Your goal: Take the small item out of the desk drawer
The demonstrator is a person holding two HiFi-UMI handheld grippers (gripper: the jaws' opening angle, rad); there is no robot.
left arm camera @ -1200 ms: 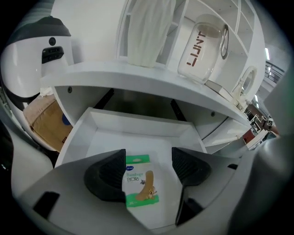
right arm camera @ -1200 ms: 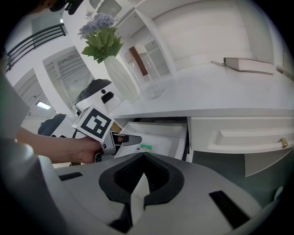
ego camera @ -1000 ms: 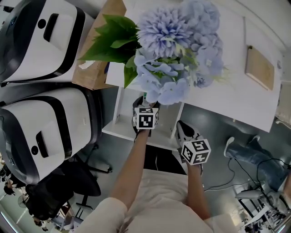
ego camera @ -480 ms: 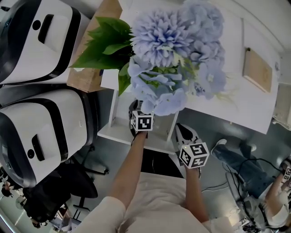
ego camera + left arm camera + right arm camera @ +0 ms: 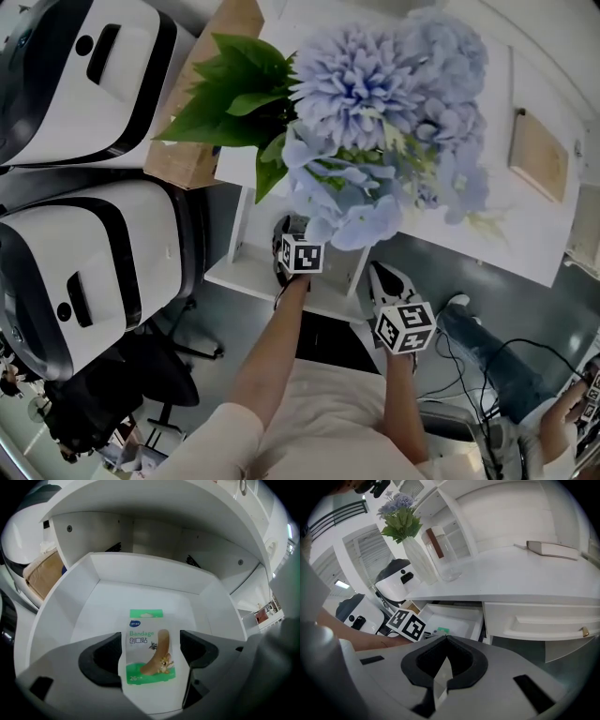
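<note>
A green and white bandage pack [image 5: 147,648] lies flat on the floor of the open white drawer [image 5: 140,569]. My left gripper [image 5: 150,656] reaches into that drawer and straddles the pack. Its jaws are opening, and the dark pads [image 5: 101,660] stand off the pack's sides. In the head view the left gripper [image 5: 289,234] sits half under the flowers, inside the drawer [image 5: 244,272]. My right gripper [image 5: 375,270] hangs to the right of the drawer, shut with nothing in it; its tips [image 5: 446,636] meet. The pack [image 5: 440,631] shows as a green edge in the right gripper view.
A vase of blue flowers [image 5: 375,112] stands on the white desk [image 5: 506,225] above the drawer, with a glass jar [image 5: 445,555] and a book [image 5: 555,549]. A shut drawer [image 5: 534,620] is to the right. White machines [image 5: 84,272] and a cardboard box [image 5: 202,150] are left.
Both grippers have held almost the same places, the left one staying inside the drawer. Only the head view has shifted slightly.
</note>
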